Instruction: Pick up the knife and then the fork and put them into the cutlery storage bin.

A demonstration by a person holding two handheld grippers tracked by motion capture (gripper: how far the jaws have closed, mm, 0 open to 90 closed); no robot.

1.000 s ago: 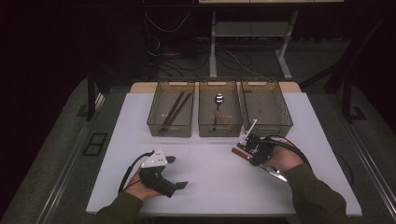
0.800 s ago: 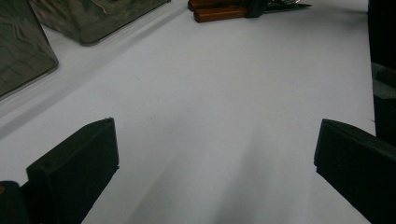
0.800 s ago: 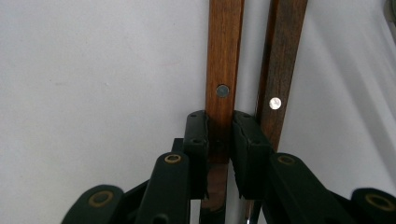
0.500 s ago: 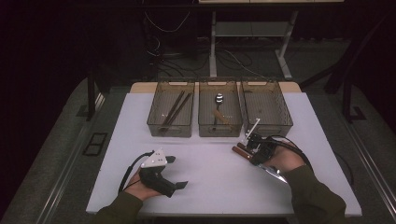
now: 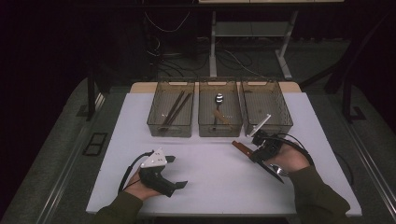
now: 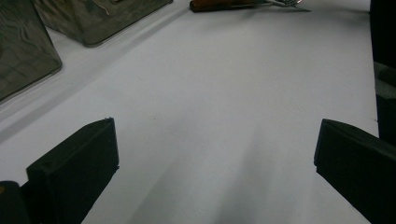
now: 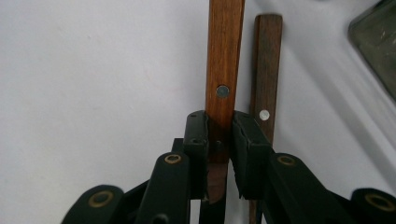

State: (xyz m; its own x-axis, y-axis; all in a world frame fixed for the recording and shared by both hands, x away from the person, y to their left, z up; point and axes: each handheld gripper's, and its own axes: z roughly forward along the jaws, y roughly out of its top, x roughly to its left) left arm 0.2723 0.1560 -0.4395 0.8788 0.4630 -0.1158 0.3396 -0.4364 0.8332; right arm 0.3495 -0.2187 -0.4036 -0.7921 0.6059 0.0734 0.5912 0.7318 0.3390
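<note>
Grip status — the right hand-held gripper [image 7: 219,135] is clamped on a wooden utensil handle [image 7: 224,60], both pads pressed against its sides. A second wooden handle [image 7: 266,65] lies just beside it on the white table [image 5: 210,172]. The held piece sits on the table in front of the right-hand bin [image 5: 275,105]. The left hand-held gripper [image 5: 175,172] rests on the table — jaws wide apart, nothing between them.

brown wood handle [image 7: 224,70], white table [image 5: 219,172]
</note>
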